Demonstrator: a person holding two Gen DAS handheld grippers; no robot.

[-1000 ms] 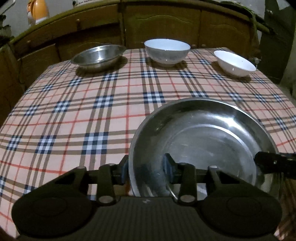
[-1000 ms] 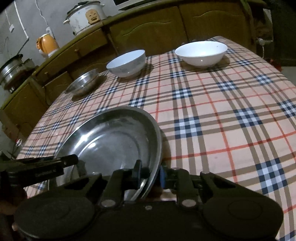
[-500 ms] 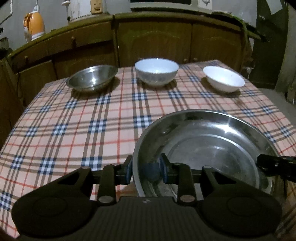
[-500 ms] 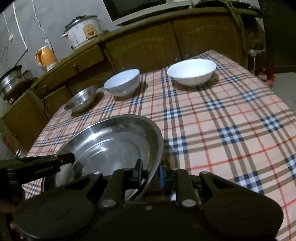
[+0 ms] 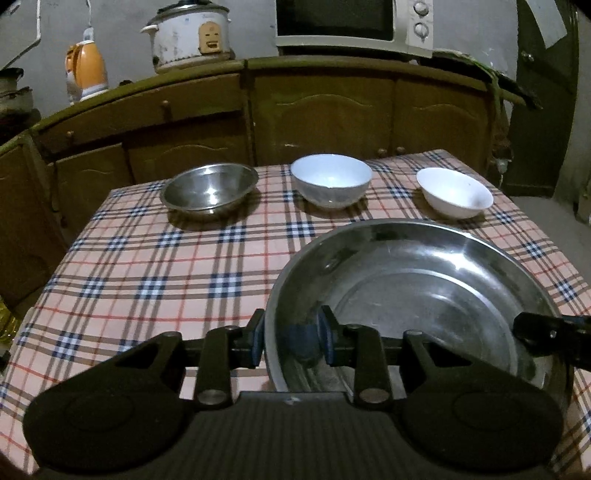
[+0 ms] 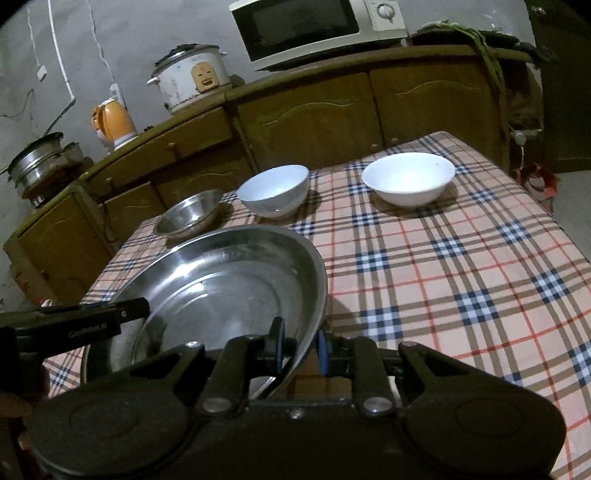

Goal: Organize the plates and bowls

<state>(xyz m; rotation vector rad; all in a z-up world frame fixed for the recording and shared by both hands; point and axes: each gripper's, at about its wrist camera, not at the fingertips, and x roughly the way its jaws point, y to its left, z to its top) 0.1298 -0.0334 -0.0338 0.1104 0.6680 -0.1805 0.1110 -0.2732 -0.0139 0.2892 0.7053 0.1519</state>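
Observation:
A large steel plate (image 5: 417,295) (image 6: 221,284) hangs above the checked tablecloth, held by both grippers. My left gripper (image 5: 293,339) is shut on its left rim, and my right gripper (image 6: 300,349) is shut on its right rim. Each view shows the other gripper's body at the plate's far edge. At the table's far side stand a small steel bowl (image 5: 208,190) (image 6: 188,218), a pale blue bowl (image 5: 330,181) (image 6: 275,190) and a white bowl (image 5: 454,192) (image 6: 408,179), spaced apart in a row.
The checked tablecloth (image 5: 155,273) covers the table to its edges. Wooden cabinets (image 5: 325,110) run close behind it, bearing a rice cooker (image 5: 188,35), an orange kettle (image 5: 86,70) and a microwave (image 6: 314,26). Steel pots (image 6: 40,162) sit at far left.
Both grippers have risen with the steel plate, lifting it off the cloth; the views tilted up, bringing the cabinets' tops and appliances into sight. The left jaws closed tighter on the rim.

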